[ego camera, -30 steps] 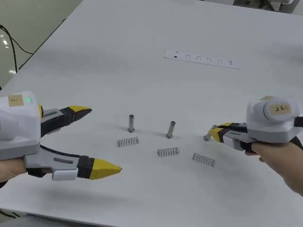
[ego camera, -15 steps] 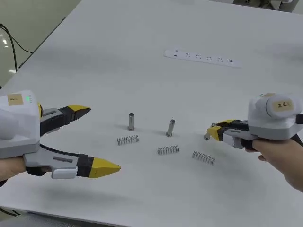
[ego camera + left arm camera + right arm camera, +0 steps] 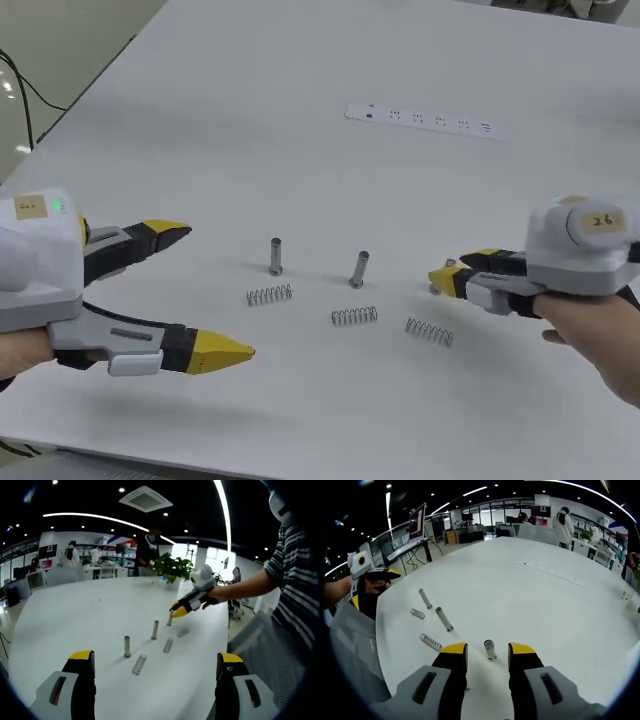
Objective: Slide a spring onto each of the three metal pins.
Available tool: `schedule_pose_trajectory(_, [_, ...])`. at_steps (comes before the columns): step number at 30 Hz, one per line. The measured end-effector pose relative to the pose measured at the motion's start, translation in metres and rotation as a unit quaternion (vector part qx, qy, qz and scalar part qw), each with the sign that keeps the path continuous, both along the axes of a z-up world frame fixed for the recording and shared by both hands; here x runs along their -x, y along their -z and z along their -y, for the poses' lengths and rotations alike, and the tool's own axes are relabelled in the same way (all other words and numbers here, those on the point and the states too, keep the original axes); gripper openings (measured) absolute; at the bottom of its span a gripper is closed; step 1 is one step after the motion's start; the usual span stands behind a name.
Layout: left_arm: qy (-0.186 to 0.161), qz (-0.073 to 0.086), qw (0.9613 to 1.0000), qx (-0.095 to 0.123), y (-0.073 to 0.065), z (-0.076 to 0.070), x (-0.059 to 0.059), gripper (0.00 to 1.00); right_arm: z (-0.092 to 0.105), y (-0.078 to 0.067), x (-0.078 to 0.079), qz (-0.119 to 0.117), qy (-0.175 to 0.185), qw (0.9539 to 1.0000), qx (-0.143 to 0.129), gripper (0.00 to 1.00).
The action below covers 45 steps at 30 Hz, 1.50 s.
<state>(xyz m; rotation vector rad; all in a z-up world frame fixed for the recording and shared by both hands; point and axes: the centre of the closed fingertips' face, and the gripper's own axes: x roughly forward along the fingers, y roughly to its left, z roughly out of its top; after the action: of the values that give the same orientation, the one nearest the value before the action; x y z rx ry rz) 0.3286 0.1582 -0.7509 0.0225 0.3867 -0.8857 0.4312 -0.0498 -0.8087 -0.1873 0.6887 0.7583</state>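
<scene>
Risk sits mostly at the right claw (image 3: 445,281). In the head view its jaws are narrow and reach around the right pin (image 3: 447,267). The right spring (image 3: 429,333) lies loose just to the claw's near side. Beyond its tips stand the mid pin (image 3: 360,270) and left pin (image 3: 276,255), with the mid spring (image 3: 355,316) and left spring (image 3: 269,295) flat on the table (image 3: 300,120) beside them. The left claw (image 3: 215,291) hangs wide and empty, well apart from everything. No spring is on a pin yet.

In the left gripper view, nothing lies between the wide jaws. The three pins stand in a row ahead of them, and the right claw is at the farthest.

In the right gripper view, the right pin stands upright between the two tips with a gap on each side, so it is bracketed, not clamped.

The pins look free-standing. If one jaw touches first on an off-centre close, the pin could tip and then roll. A loose pinch could let it twist in the jaws and spoil the line for threading. The springs look light, so one squeezed near its end might flick away.
</scene>
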Motion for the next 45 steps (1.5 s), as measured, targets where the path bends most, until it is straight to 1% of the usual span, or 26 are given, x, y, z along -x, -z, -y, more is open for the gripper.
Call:
schedule_pose_trajectory(3, [0.000,0.001,1.0000,0.000,0.000,0.000,0.000,0.99,0.002,-0.001,0.002,0.000,0.003,1.0000,0.000,0.33])
schedule_pose_trajectory(5, [-0.001,0.004,1.0000,0.000,-0.001,0.000,-0.001,0.99,0.003,-0.002,0.004,0.001,0.003,1.0000,-0.002,0.32])
schedule_pose_trajectory(7, [-0.002,0.004,1.0000,0.003,-0.002,0.000,-0.002,0.99,0.005,-0.004,0.005,0.003,0.005,1.0000,-0.006,0.32])
schedule_pose_trajectory(13, [0.002,0.004,1.0000,0.002,-0.002,0.000,-0.002,0.99,0.011,-0.011,0.008,0.008,0.010,0.9998,-0.018,0.32])
schedule_pose_trajectory(17, [0.008,0.003,1.0000,-0.001,0.000,0.001,0.000,0.99,0.015,-0.017,0.012,0.012,0.008,0.9997,-0.020,0.32])
schedule_pose_trajectory(18, [0.010,0.003,0.9999,-0.002,0.000,0.001,0.000,0.99,0.017,-0.017,0.013,0.012,0.007,0.9998,-0.017,0.32])
schedule_pose_trajectory(21, [0.010,0.001,0.9999,-0.004,0.003,-0.002,-0.001,0.99,0.019,-0.018,0.018,0.011,-0.004,0.9998,-0.014,0.31])
schedule_pose_trajectory(23, [0.010,0.000,0.9999,-0.006,0.005,-0.003,-0.001,0.99,0.017,-0.017,0.026,0.009,-0.030,0.9995,-0.009,0.30])
schedule_pose_trajectory(24, [0.009,-0.001,0.9999,-0.006,0.006,-0.004,-0.002,0.99,0.016,-0.017,0.029,0.014,-0.047,0.9988,0.004,0.29])
schedule_pose_trajectory(25, [0.008,-0.002,0.9999,-0.006,0.007,-0.005,-0.002,0.99,0.017,-0.015,0.031,0.017,-0.057,0.9981,0.018,0.29])
schedule_pose_trajectory(27, [0.008,-0.003,0.9999,-0.007,0.008,-0.005,-0.001,0.99,0.018,-0.009,0.036,0.022,-0.078,0.9955,0.049,0.30])
schedule_pose_trajectory(28, [0.008,-0.005,0.9999,-0.007,0.009,-0.005,-0.001,0.99,0.017,-0.008,0.038,0.023,-0.087,0.9943,0.056,0.30])
schedule_pose_trajectory(29, [0.008,-0.006,0.9999,-0.008,0.010,-0.006,-0.001,0.99,0.015,-0.006,0.041,0.023,-0.098,0.9930,0.060,0.30])
schedule_pose_trajectory(30, [0.008,-0.010,0.9999,-0.008,0.012,-0.006,0.000,0.99,0.012,-0.006,0.043,0.022,-0.103,0.9927,0.058,0.30])
schedule_pose_trajectory(32, [0.008,-0.011,0.9998,-0.011,0.014,-0.007,0.001,0.99,0.009,-0.003,0.048,0.021,-0.124,0.9895,0.070,0.30])
schedule_pose_trajectory(33, [0.008,-0.012,0.9998,-0.011,0.014,-0.007,0.001,0.99,0.008,-0.001,0.050,0.023,-0.136,0.9872,0.080,0.29])
schedule_pose_trajectory(35, [0.008,-0.012,0.9998,-0.011,0.015,-0.008,0.001,0.99,0.005,0.000,0.053,0.026,-0.152,0.9840,0.089,0.29])
schedule_pose_trajectory(38, [0.007,-0.011,0.9999,-0.010,0.014,-0.008,0.001,0.99,0.002,0.006,0.056,0.027,-0.179,0.9779,0.105,0.26])
schedule_pose_trajectory(39, [0.007,-0.010,0.9999,-0.010,0.013,-0.007,0.001,0.99,0.001,0.008,0.058,0.026,-0.189,0.9753,0.111,0.26])
schedule_pose_trajectory(40, [0.006,-0.010,0.9999,-0.009,0.013,-0.007,0.001,0.99,0.000,0.010,0.059,0.029,-0.200,0.9718,0.121,0.26])
schedule_pose_trajectory(41, [0.006,-0.010,0.9999,-0.009,0.013,-0.007,0.001,0.99,-0.001,0.011,0.059,0.031,-0.202,0.9709,0.124,0.26])
schedule_pose_trajectory(42, [0.006,-0.010,0.9999,-0.009,0.012,-0.007,0.001,0.99,-0.002,0.013,0.060,0.031,-0.209,0.9690,0.129,0.26])
schedule_pose_trajectory(45, [0.006,-0.010,0.9999,-0.009,0.012,-0.007,0.002,0.99,-0.003,0.017,0.061,0.028,-0.218,0.9662,0.135,0.25])
